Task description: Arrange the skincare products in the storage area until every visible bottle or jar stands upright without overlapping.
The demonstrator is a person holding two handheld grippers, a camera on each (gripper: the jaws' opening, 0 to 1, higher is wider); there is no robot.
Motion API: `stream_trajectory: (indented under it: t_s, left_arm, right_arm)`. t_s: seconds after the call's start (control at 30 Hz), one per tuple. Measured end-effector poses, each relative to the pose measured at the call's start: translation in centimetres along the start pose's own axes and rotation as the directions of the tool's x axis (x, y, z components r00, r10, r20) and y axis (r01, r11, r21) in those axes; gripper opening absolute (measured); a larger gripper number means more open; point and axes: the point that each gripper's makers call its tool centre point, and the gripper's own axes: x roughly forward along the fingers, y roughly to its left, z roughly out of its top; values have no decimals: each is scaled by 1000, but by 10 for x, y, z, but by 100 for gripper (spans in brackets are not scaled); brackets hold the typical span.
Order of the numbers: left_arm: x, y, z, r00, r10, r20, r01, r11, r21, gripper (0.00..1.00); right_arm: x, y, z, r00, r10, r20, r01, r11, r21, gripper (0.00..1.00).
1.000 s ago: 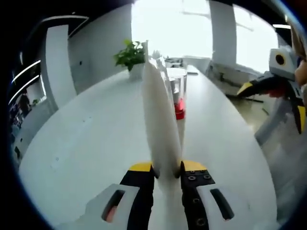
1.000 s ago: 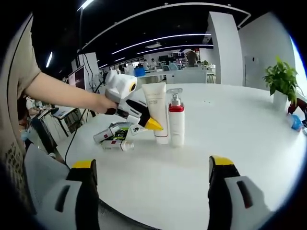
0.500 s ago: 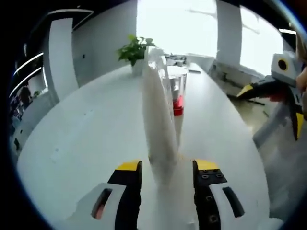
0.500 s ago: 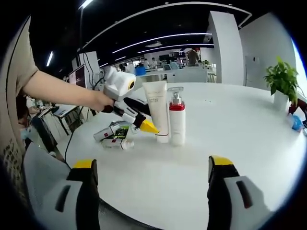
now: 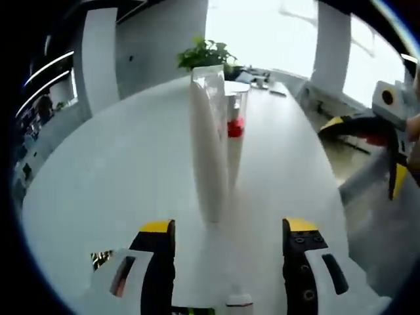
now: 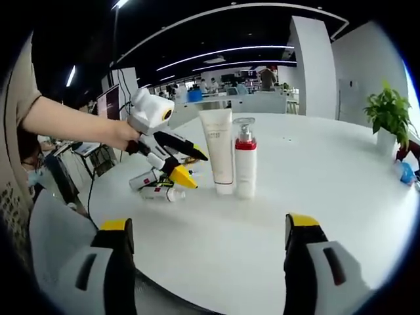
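Released now, the left gripper [image 6: 184,167] has backed off the upright white tube [image 6: 216,152], jaws spread; fallen bottles [image 6: 154,186] lie just below it, lengthwise on the tabletop [image 6: 275,216]. Right gripper [image 6: 203,262] hangs open, farther off.

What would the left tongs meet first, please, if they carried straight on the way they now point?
Most likely the upright white tube, which stands dead ahead between the open left tongs. The red-collared pump bottle stands just behind it. How far the gap to the tube is, the fisheye leaves unclear.

pump bottle [image 5: 233,125] half hidden behind white tube [image 5: 209,154], lying bottles' [image 6: 156,186] labels unreadable
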Motion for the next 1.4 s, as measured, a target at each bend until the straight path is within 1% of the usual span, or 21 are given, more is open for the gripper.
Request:
stream_trajectory:
  t_s: [0.07,0.17,0.3,0.47,0.73,0.8,0.93,0.97,1.03,1.07,1.2,1.3,1.4]
  left_arm:
    - [-5,1,-3,1000,7,10,-6,999,-33,66]
    - [-13,-2,-6,1000,20,20,-19,998,-55,69]
    - [-26,-7,-12,999,44,28,-41,993,-109,74]
    - [-43,-13,-20,994,95,51,-85,982,-170,82]
    - [-66,-28,-25,985,150,91,-125,964,-233,89]
    - [-73,-33,-27,981,163,102,-134,959,-251,90]
    - [-85,-42,-32,974,196,113,-157,945,-285,92]
    - [-90,-44,-34,969,215,121,-168,934,-316,93]
    - [-96,-45,-35,961,241,139,-184,924,-335,94]
    - [-100,-48,-38,957,254,140,-193,918,-347,94]
    - [-109,-54,-52,952,278,127,-214,902,-375,95]
    - [-116,-60,-62,948,299,106,-237,890,-391,95]
    - [-127,-65,-70,940,325,103,-256,872,-417,95]
  right_arm:
    - [0,1,-1,1000,3,-2,-3,1000,-3,96]
    - [0,0,-1,1000,4,2,-4,1000,2,95]
    - [0,-1,0,1000,2,5,-2,1000,-5,95]
    - [2,5,-2,1000,24,-5,-24,999,-36,94]
    - [2,9,-3,999,49,-7,-49,998,-41,93]
    - [2,9,-4,999,52,-8,-52,998,-40,92]
    - [2,10,-4,998,60,-7,-60,997,-39,92]
    - [2,11,-4,998,65,-7,-65,997,-40,92]
    - [2,12,-4,997,71,-10,-72,996,-44,92]
    - [2,13,-4,997,74,-11,-74,996,-47,91]
    - [4,16,-6,996,83,-18,-84,995,-59,91]
    - [3,16,-6,996,85,-21,-86,994,-63,91]
    - [2,16,-4,997,79,-12,-80,995,-65,90]
